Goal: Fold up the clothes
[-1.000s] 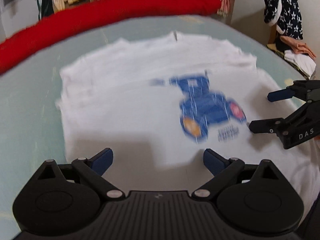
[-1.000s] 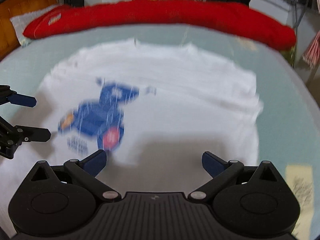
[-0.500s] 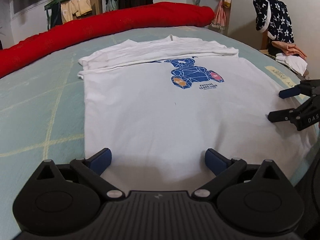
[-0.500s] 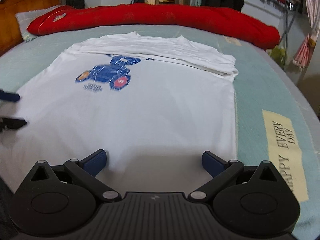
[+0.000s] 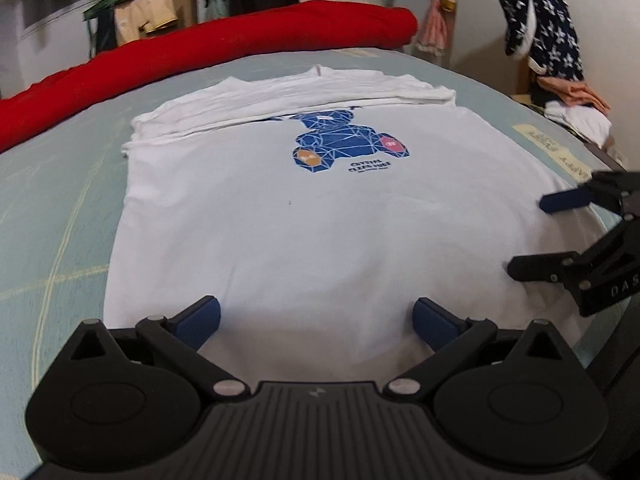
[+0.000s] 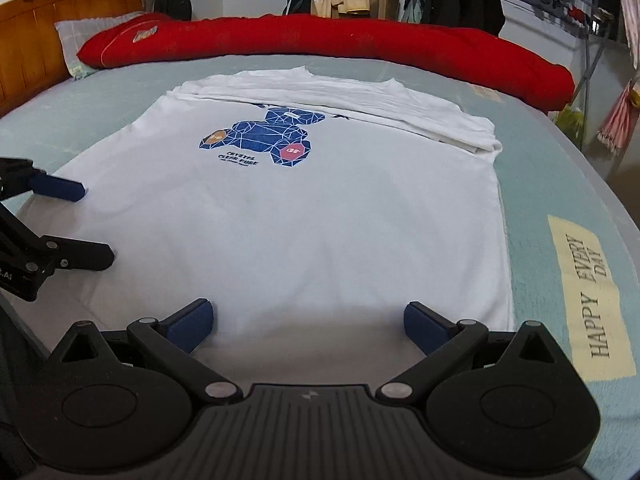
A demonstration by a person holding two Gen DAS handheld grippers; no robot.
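Two grippers sit spread at the near hem of the white cotton T-shirt with blue bear print (image 5: pixel 320 216), flat on the bed, far end folded over. Long axis runs near-to-far; left gripper (image 5: pixel 316 320) fronts the near-left, right gripper (image 6: pixel 308 320) the near-right, neither pinching cloth.

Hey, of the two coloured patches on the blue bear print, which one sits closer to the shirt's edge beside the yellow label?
The pink-red patch. The orange patch sits on the bear's other side, toward the left gripper, away from the yellow label.
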